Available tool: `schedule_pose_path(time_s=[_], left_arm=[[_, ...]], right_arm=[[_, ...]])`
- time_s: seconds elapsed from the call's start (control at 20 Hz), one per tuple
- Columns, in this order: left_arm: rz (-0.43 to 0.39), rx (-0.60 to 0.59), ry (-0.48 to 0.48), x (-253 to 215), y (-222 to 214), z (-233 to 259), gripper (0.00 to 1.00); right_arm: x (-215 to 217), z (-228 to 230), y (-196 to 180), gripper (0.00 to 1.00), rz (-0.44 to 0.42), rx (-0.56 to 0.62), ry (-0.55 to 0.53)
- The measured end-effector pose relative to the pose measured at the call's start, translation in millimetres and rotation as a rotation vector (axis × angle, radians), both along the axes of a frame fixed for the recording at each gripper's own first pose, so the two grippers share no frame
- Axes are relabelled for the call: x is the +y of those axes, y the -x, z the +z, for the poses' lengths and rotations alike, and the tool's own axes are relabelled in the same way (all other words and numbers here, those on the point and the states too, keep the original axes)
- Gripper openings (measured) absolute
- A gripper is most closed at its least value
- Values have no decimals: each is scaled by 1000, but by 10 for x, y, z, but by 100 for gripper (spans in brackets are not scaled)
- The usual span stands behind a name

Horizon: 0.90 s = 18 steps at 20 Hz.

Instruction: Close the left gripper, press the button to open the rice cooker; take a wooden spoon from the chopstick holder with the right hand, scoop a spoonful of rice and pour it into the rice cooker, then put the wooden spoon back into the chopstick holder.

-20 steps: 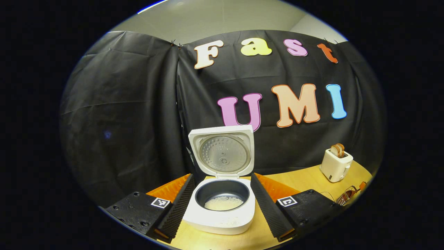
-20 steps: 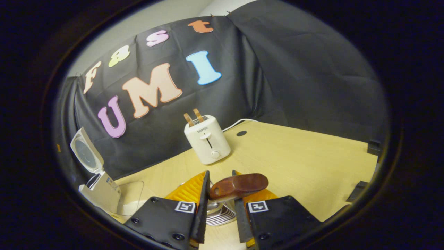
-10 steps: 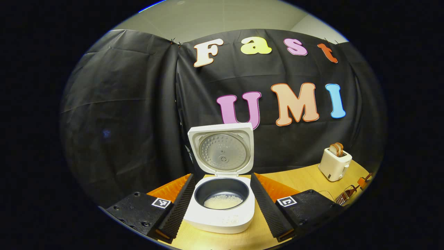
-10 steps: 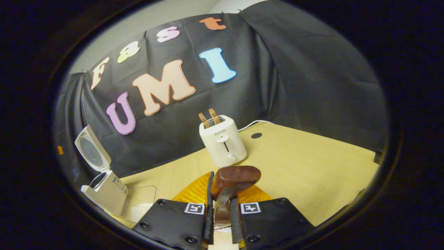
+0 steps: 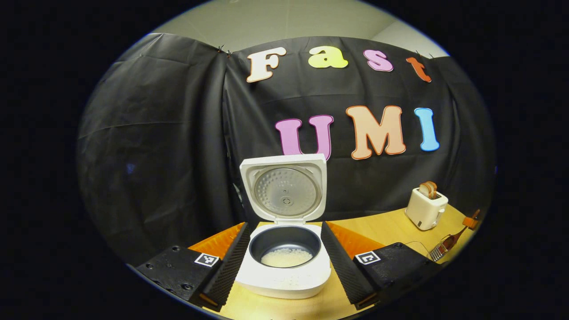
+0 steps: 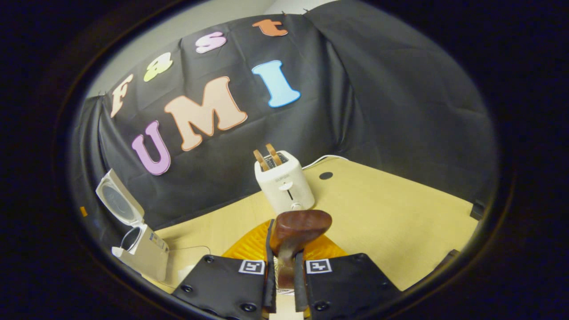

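Right hand-held gripper (image 6: 282, 266) is clenched on the wooden spoon (image 6: 297, 227): both fingers press the handle, and the dark bowl of the spoon stands up just beyond the fingertips. The lower handle runs down between the fingers and is cut off at the bottom of the right gripper view. Something pale and ribbed shows in the gap beneath the spoon, probably the chopstick holder, but too little shows to say for certain. Left hand-held gripper (image 5: 284, 262) is released, fingers spread wide on either side of the rice cooker (image 5: 284, 266) and apart from it, as far as the left gripper view tells. The cooker's lid (image 5: 284, 189) stands upright and open; the dark inner pot holds a layer of white rice (image 5: 286, 257). The cooker's front edge is partly cut off low in the view. A toaster (image 5: 426, 208) with bread in its slots sits on the bench (image 5: 386, 229) to the right, well apart from the cooker. At the far right rim of the left gripper view, small and distorted, the wooden spoon appears again above a wire rack; details there are hard to make out.
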<state>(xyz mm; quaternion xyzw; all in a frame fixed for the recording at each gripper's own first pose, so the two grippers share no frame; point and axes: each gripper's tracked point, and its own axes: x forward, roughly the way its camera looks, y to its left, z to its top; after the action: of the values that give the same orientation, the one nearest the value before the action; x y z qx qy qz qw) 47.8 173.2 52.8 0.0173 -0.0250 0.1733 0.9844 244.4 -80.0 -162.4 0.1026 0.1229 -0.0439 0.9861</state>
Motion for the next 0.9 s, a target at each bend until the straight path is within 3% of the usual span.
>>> schedule_pose_path(time_s=[0.25,0.55,0.7,0.9], left_arm=[[-91,-17,24,-66,-113,-11,95],[-153,-26,115,45,-161,-136,95],[-139,-19,125,228,-85,-201,96],[-105,-13,134,503,54,-271,95]], right_arm=[[235,560,72,17,-4,-64,60],[1047,925,154,19,104,-112,84],[1626,868,178,18,194,-113,86],[2317,381,185,19,301,-39,131]])
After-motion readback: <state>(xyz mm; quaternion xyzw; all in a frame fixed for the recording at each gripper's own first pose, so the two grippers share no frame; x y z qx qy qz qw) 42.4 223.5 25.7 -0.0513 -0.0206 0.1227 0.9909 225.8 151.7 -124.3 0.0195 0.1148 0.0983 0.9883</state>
